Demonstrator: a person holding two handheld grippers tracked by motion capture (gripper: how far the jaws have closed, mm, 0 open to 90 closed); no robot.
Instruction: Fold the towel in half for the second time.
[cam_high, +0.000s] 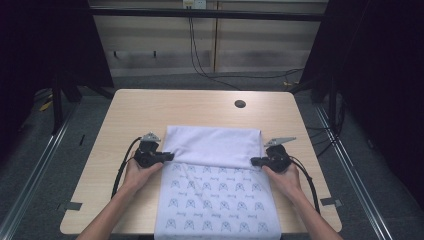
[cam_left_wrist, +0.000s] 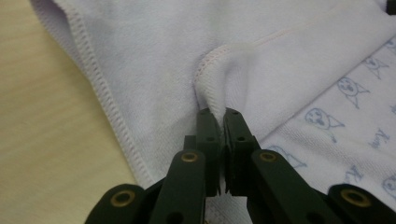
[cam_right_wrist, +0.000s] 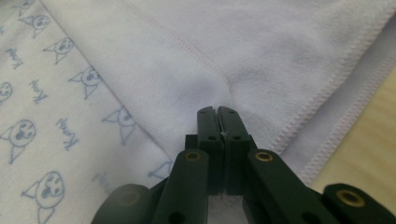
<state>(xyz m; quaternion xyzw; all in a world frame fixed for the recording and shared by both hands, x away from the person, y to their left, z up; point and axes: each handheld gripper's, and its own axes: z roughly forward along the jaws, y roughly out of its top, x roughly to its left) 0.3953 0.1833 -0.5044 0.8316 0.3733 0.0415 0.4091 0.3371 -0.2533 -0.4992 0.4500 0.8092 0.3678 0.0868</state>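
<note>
Cloth (cam_high: 215, 190) lies mid-table, far part folded toward the near side. Left gripper (cam_high: 169, 156) and right gripper (cam_high: 255, 161) clamp the folded edge's ends; further folds probably remain.

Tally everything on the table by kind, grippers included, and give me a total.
Cloths, white with a blue printed side, folded over: 1, the cloth
Grippers, both shut on the cloth's folded edge: 2, the left gripper and the right gripper
Round holes in the table: 1, the hole
Total: 4
</note>
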